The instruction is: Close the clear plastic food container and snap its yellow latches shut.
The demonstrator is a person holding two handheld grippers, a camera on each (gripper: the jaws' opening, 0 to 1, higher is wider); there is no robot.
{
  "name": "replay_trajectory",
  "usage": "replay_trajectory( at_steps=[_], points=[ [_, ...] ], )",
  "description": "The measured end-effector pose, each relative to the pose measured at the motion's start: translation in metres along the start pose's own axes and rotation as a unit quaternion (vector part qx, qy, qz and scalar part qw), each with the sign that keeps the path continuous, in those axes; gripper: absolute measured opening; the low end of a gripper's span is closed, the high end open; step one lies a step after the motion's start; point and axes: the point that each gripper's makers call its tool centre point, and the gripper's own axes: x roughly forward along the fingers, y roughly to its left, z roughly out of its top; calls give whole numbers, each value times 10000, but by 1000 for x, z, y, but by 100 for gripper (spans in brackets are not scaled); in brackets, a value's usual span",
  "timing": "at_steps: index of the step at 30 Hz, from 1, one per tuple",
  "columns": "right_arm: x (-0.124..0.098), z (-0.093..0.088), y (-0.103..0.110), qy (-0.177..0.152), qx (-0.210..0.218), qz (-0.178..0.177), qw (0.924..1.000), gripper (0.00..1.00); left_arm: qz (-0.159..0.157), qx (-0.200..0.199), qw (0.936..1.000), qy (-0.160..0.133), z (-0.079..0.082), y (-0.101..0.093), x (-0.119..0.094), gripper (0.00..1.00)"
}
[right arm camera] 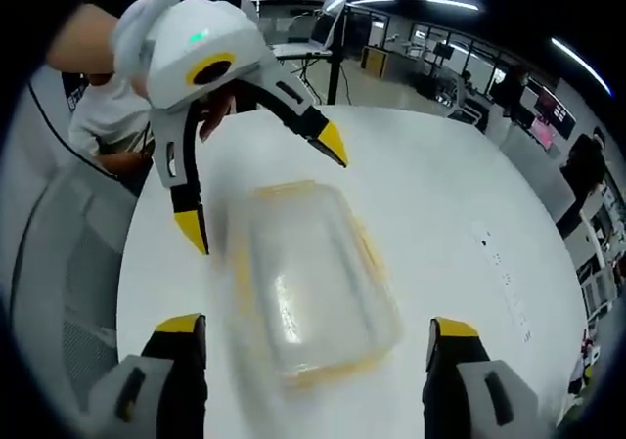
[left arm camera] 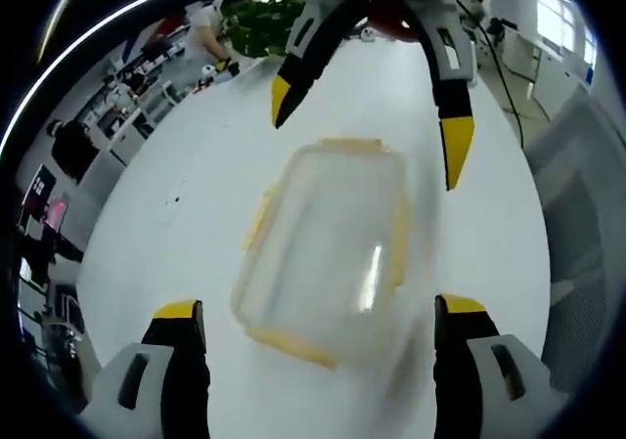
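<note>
A clear plastic food container point(left arm camera: 328, 248) with yellow latches along its edges lies on the white round table point(left arm camera: 196, 185). Its lid sits on top; motion blur hides whether the latches are snapped. My left gripper point(left arm camera: 321, 310) is open, its yellow-tipped jaws spread wide at the container's near end. Opposite it, my right gripper point(left arm camera: 368, 131) hangs open over the far end. In the right gripper view the container point(right arm camera: 313, 283) lies between the open jaws of my right gripper point(right arm camera: 315, 327), and the left gripper point(right arm camera: 262, 187) stands open above the far end, held by a gloved hand.
A grey chair point(right arm camera: 59, 263) stands at the table's edge, and another chair point(left arm camera: 587, 214) is on the other side. A thin white strip point(right arm camera: 504, 273) lies on the table point(right arm camera: 440, 175). Green plants point(left arm camera: 264, 19) and desks with people fill the room behind.
</note>
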Motion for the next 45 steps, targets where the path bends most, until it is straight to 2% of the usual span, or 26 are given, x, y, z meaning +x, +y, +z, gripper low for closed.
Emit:
replay_trajectory(
  at_steps=[20, 38, 45],
  points=[
    [-7, 3, 18, -525, 644, -183, 9964, 92, 324, -684, 9964, -370, 0, -7, -17, 94],
    [-16, 3, 31, -947, 1017, -437, 9893, 93, 502, -1298, 9881, -660, -9, -19, -30, 93],
    [-21, 0, 33, -1140, 1166, -529, 9852, 93, 493, -1414, 9860, -736, -11, -27, -32, 93]
  ],
)
